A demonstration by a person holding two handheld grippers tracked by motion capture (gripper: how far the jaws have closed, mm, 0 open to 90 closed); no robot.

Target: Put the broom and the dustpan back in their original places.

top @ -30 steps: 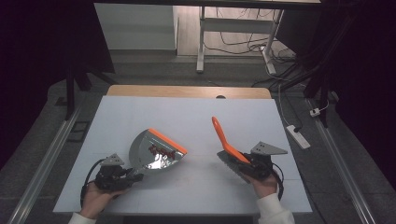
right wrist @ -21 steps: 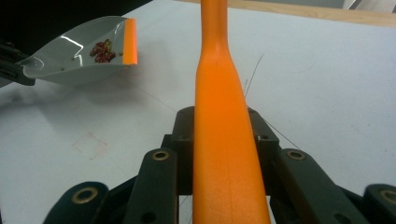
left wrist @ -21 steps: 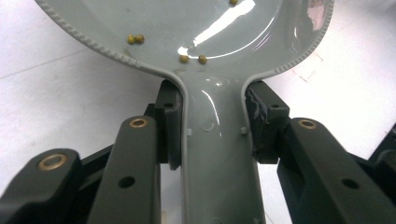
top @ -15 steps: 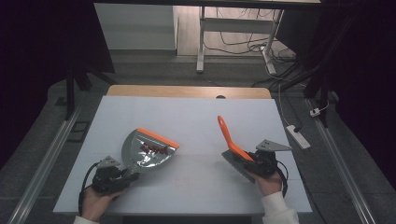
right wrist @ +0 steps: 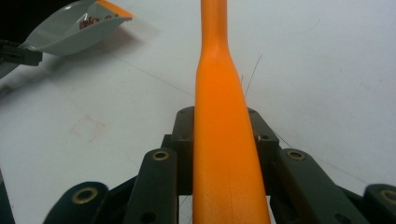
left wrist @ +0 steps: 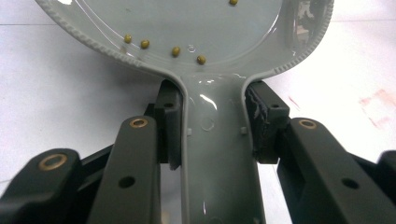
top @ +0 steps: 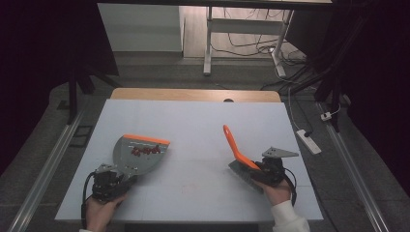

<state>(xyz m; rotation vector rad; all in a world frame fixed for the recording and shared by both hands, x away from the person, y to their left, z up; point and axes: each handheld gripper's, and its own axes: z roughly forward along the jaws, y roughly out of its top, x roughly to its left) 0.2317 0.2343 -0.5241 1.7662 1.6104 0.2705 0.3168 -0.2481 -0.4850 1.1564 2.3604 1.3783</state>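
High view first: I see my left claw (top: 112, 180) low at the near left of the white desk (top: 193, 121), pinching the grey handle of a dustpan (top: 138, 155). The pan lies flat on the desk ahead of the claw, its orange lip (top: 146, 140) on the far edge, and a small cluster of red bits (top: 145, 150) sits just inside that lip. My left hand (top: 100, 212) comes in from the bottom edge behind the claw.

On the left gripper view, the two black jaws press against either side of the dustpan (left wrist: 187, 28) handle (left wrist: 215, 154), touching it on both flanks. A few small yellowish beads (left wrist: 175, 51) lie scattered in the grey bowl of the pan above the neck.

My right claw (top: 261, 169) sits at the near right of the desk, well apart from the dustpan. It is clamped on a brush (top: 240, 162) whose orange handle (top: 232, 142) tilts up and away toward the far side, while the grey brush head rests low against the desk by the claw. A grey three-cornered plate (top: 279, 153) tops this claw.

On the right gripper view, the orange handle (right wrist: 222, 140) runs straight up between the jaws, gripped on both sides. The dustpan (right wrist: 70, 30) shows at the upper left, raised slightly at its lip, red bits inside.
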